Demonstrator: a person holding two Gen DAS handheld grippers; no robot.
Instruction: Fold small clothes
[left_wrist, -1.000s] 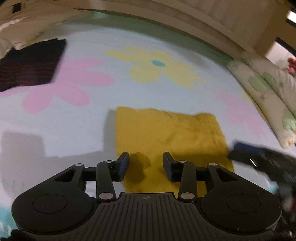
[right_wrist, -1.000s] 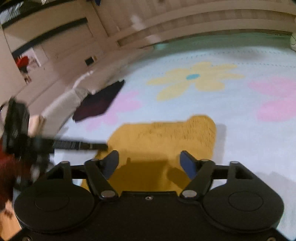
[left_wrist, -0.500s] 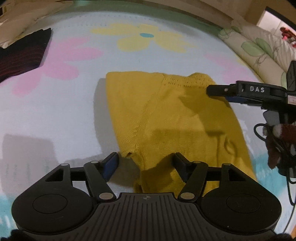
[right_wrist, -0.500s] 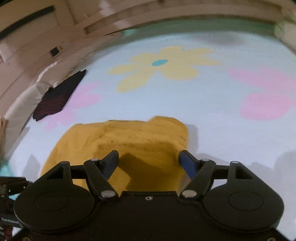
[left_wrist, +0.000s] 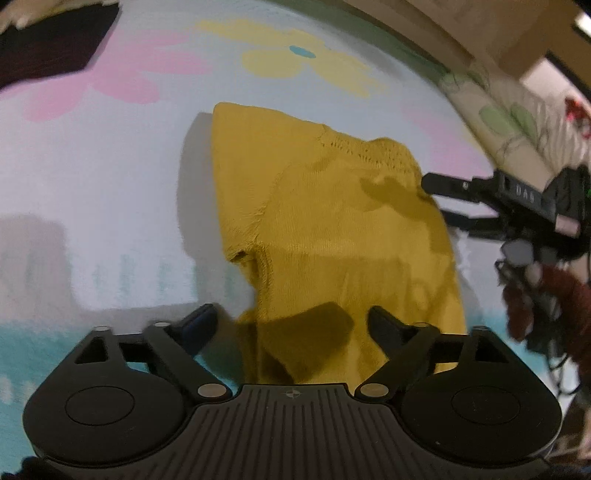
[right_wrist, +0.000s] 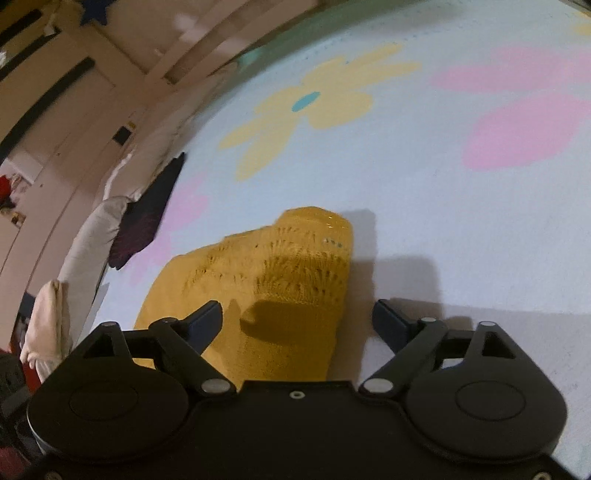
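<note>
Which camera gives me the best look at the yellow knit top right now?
The left wrist view: the yellow knit top shows almost whole there, seams and openwork edge included, lying on the flowered blanket. The right wrist view catches only one end of it, partly behind the gripper body.

Both tools are matte black plastic. The left gripper (left_wrist: 291, 325) has a ribbed central plate with a small cross-mark near its top edge, two round discs at the sides, and scissor-like link arms pinned with silver rivets; its fingers (left_wrist: 201, 320) carry dark blue pads. The right gripper (right_wrist: 297, 319) has a smooth plate with one small screw, the same discs, rivets and blue pads. From the left wrist view, the right tool's side bears pale lettering, with thin dark cables and a dark red fuzzy sleeve (left_wrist: 535, 295) behind it
</note>
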